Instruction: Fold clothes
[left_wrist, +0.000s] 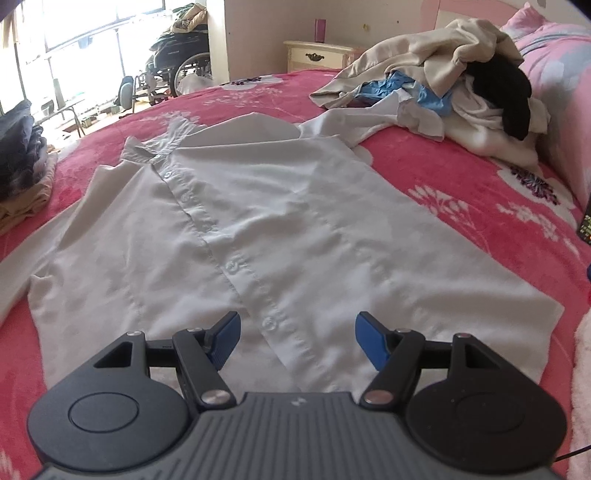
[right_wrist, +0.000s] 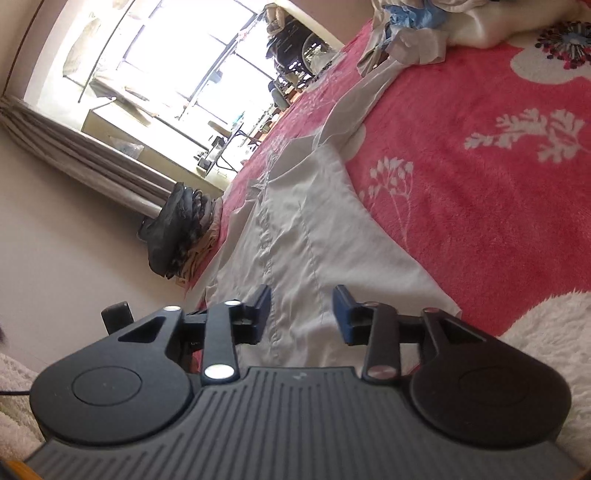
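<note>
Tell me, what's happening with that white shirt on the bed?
A person with a gripper in each hand is folding clothes. The white shirt lies spread flat, buttoned side up, on the pink blanket. The left gripper and the right gripper are both open near its hem, holding nothing. A pile of clothes waits nearby.

I saw the white button-up shirt (left_wrist: 258, 229) spread flat, front side up, across the middle of the left wrist frame, its buttoned placket running diagonally from the collar at upper left. A heap of unfolded clothes (left_wrist: 454, 77), beige, blue, white and black, sat at upper right.
</note>
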